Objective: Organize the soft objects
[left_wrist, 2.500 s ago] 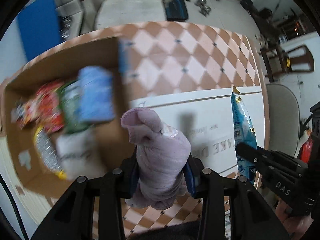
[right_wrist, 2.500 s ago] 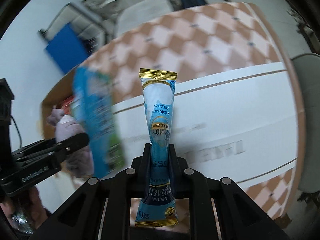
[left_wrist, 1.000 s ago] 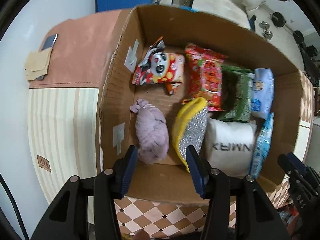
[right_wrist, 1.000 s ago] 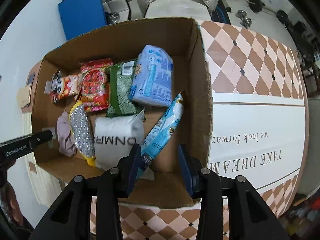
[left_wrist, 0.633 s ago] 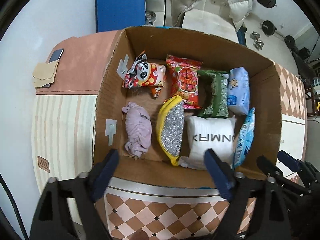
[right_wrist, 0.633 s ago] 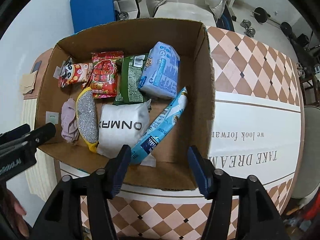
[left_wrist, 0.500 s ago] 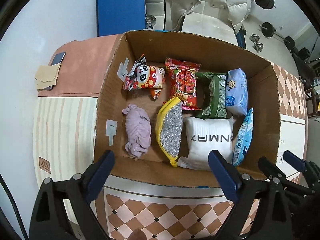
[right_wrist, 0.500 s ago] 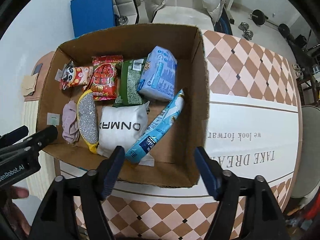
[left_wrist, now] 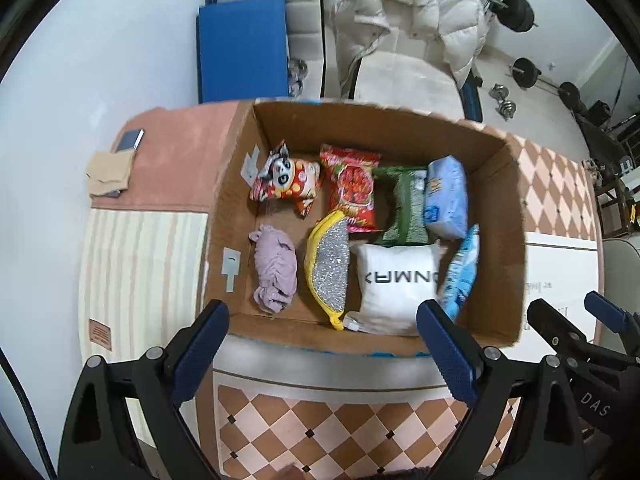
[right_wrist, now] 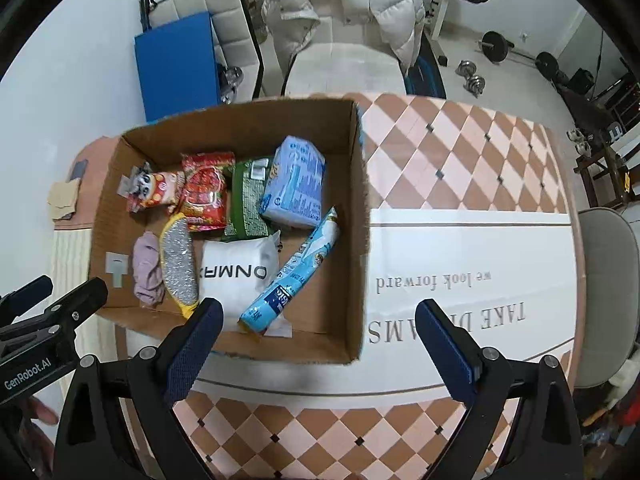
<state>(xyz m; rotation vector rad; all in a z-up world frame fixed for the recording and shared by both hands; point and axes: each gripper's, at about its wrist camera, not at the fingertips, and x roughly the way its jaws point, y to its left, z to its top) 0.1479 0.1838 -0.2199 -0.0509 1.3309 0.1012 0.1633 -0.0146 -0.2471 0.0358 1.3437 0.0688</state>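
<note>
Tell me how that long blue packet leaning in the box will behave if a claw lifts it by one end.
The long blue packet looks thin and flexible, so it would probably sag or swing. Its glossy film may slip between pads. It rests propped against the white pillow, so it likely slides flat once nudged.

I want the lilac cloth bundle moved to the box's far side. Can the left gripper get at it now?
Probably yes: the left gripper is open above the cardboard box's near wall, and the lilac cloth bundle lies uncovered beside the yellow-rimmed silver scrubber.
</note>
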